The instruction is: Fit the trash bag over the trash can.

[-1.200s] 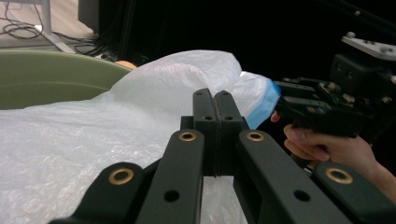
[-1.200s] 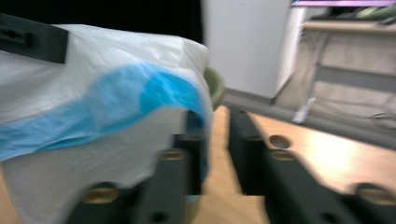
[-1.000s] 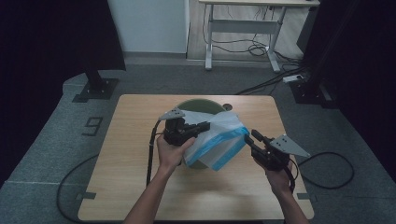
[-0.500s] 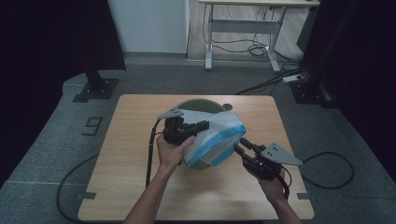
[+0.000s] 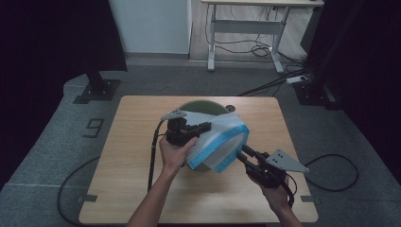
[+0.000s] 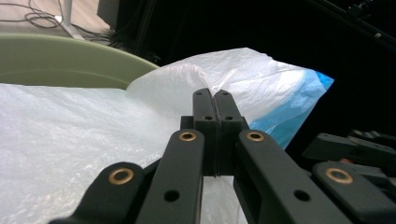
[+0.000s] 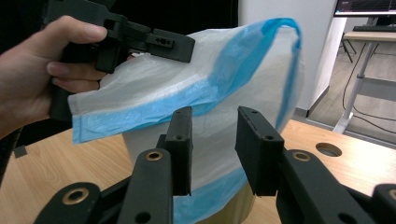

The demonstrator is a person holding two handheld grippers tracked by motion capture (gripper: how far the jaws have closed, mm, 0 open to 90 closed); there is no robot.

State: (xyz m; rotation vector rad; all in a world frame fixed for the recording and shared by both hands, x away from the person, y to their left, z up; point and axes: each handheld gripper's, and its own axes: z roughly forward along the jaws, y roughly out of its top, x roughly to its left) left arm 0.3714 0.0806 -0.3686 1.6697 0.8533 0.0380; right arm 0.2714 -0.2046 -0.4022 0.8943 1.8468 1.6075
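The left tool points right, its jaws pressed together, gripped by the left hand on an outstretched forearm. The right tool angles up-left, jaws parted and just closing slightly, in the right hand.

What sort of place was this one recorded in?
Likely a lab or studio set up for recording: a lone wooden table on grey carpet, dark curtains at both sides, stand bases by them, and a height-adjustable desk with loose cables behind.
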